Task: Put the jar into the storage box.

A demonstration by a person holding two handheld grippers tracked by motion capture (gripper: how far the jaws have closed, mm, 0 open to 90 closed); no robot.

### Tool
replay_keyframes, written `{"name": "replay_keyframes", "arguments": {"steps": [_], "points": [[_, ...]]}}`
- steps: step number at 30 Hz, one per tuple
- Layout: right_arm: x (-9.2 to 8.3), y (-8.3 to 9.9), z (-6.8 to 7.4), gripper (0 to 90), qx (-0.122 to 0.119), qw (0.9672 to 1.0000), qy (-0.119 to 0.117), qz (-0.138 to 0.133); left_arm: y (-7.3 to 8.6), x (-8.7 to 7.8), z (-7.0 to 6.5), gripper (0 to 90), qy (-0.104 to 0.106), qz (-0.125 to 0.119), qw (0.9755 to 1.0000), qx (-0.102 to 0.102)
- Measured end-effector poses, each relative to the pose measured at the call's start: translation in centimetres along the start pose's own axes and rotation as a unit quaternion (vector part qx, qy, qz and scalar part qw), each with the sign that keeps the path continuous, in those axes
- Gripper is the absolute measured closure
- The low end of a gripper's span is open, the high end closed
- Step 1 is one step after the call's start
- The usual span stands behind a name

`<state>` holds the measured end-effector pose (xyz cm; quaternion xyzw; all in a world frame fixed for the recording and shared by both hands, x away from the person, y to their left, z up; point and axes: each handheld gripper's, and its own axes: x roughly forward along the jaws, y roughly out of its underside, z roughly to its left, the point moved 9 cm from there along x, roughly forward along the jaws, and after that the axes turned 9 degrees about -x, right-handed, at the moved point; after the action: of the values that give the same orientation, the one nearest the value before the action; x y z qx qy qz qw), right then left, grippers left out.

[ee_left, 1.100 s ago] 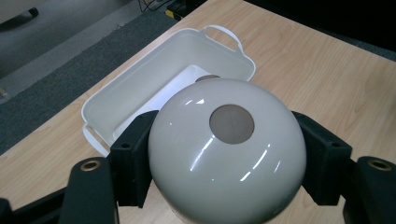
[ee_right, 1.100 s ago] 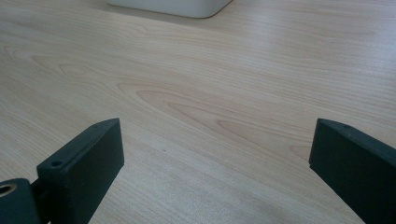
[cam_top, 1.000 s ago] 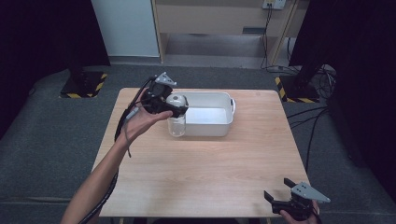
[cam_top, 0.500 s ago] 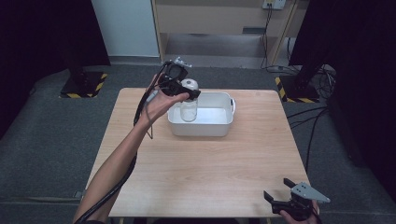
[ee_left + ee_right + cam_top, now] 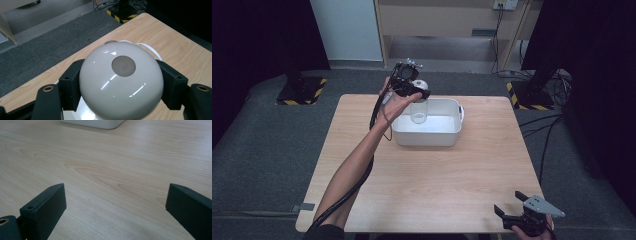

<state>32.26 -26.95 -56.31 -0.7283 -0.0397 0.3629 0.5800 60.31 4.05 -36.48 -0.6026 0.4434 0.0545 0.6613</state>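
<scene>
Left claw (image 5: 416,90) is clamped on the rounded white lid (image 5: 121,82) of a clear glass jar (image 5: 418,112), one jaw on either side of the lid, as the left gripper view shows. In the high view the jar hangs upright from the claw, over the left part of the white tub (image 5: 447,137), its base at or just inside the rim; whether it touches the tub floor cannot be told. The tub sits toward the far side of the bench (image 5: 437,185). Right claw (image 5: 511,216) idles at the near right edge of the bench, jaws spread wide, holding nothing.

Step in hand looks like placing the jar into the tub. The next move likely calls for a straight lowering until the base seats, then opening the jaws without tipping it.
</scene>
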Motion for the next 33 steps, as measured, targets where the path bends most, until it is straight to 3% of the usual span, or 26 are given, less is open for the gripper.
{"name": "replay_keyframes", "arguments": {"steps": [9, 23, 33], "points": [[0.0, 0.0, 0.0, 3.2, 0.0, 1.0, -0.001, 0.0, 0.8, 2.6, 1.5, 30.0, -0.019, -0.005, 0.9997, -0.017], [0.0, 0.0, 0.0, 3.2, 0.0, 1.0, -0.001, -0.002, 3.0, 6.5, 2.0, 30.0, -0.029, 0.007, 0.9991, -0.029], [-0.1, 0.0, 0.0, 3.2, 0.0, 1.0, -0.002, -0.002, 4.6, 7.8, 2.8, 30.0, -0.04, 0.019, 0.9981, -0.042]]}}
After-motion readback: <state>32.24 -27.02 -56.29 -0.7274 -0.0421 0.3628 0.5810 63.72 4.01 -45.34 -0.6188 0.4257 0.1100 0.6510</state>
